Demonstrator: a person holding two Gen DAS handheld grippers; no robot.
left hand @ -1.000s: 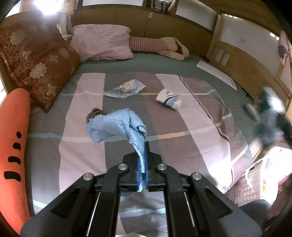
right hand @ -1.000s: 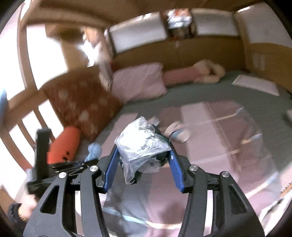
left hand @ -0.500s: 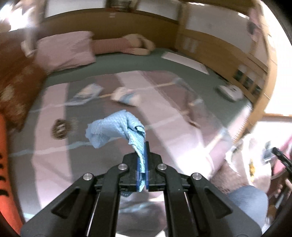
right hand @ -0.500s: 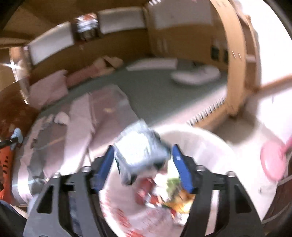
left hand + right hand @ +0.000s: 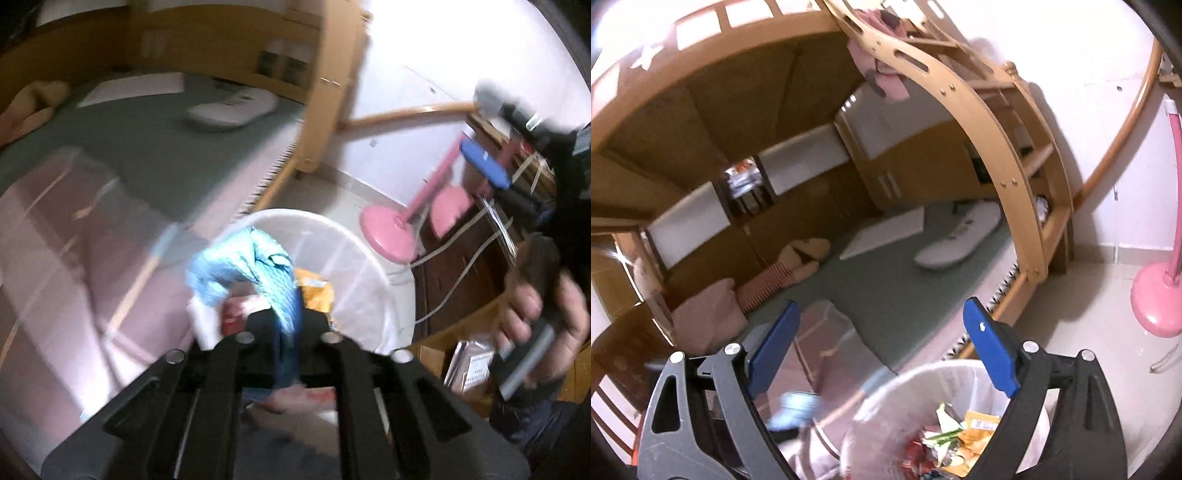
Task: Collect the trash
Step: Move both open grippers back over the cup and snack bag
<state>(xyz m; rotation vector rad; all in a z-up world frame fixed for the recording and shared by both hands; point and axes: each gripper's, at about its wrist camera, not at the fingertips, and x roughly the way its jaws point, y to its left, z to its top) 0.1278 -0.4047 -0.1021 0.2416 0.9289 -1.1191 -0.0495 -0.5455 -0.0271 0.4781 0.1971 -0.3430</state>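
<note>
A crumpled blue cloth (image 5: 255, 266) hangs over the white-lined trash bin (image 5: 351, 240) beside the bed. My left gripper (image 5: 288, 321) has the cloth's tail between its pads, and its jaws are opening. The picture is blurred, and the cloth still looks pinched. My right gripper (image 5: 881, 306) hovers above the bin's rim (image 5: 886, 380); its jaws are opening wide with nothing between the blue pads (image 5: 990, 350). Wrappers (image 5: 975, 424) lie in the bin. In the left wrist view a hand (image 5: 535, 314) holds the right gripper at the far right. In the right wrist view the blue cloth (image 5: 794, 406) shows as a blur.
The bed with its striped blanket (image 5: 74, 258) lies left of the bin. A curved wooden bed frame (image 5: 1015, 184) rises behind it. A pink fan stand (image 5: 388, 236) and cables stand on the tiled floor to the right. A cardboard box (image 5: 439, 343) sits nearby.
Both grippers swung from over the bed to the trash bin. The right one let go of the clear plastic bag and spread its jaws. The left one still carries the blue cloth.
</note>
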